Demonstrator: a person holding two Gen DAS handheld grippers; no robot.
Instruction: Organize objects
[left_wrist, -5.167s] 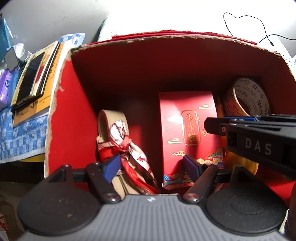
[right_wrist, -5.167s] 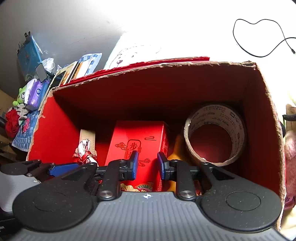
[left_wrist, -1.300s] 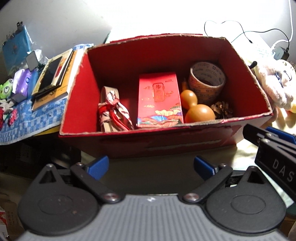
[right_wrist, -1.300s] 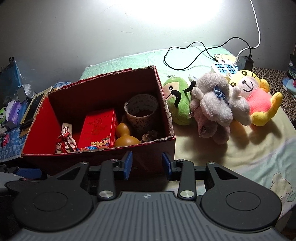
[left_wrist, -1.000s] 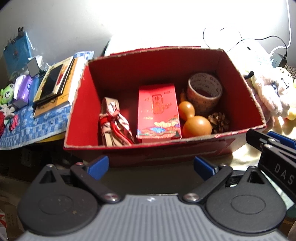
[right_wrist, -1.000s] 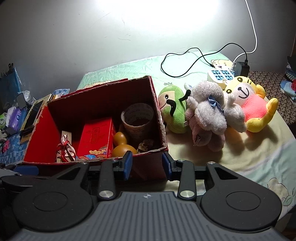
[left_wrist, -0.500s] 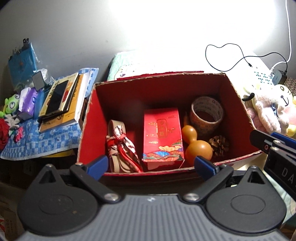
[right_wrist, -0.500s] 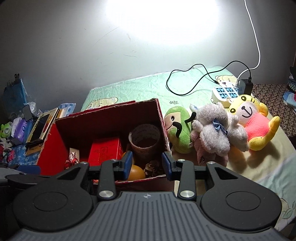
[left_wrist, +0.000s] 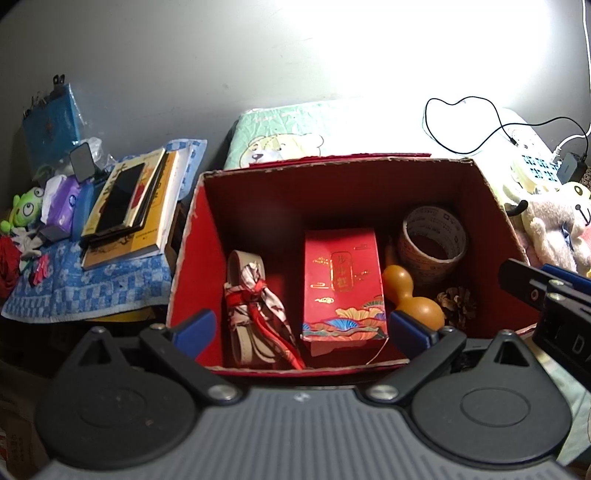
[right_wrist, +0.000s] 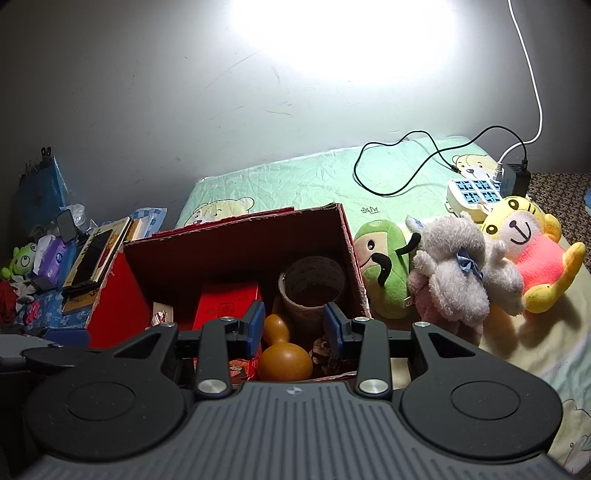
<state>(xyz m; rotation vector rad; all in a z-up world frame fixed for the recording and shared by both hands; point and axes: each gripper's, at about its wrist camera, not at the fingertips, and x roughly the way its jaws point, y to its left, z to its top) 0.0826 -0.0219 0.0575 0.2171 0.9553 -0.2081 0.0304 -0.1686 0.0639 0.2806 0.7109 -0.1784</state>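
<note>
With both the left gripper wide open and the right gripper half-open and empty, we are eyeing the gourd, likely smooth, hard and light, best pinched at its narrow neck.

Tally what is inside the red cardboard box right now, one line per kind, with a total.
Red gift box: 1
Tape roll: 1
Gourd: 1
Pine cone: 1
Scarf-tied bundle: 1
Total: 5
</note>
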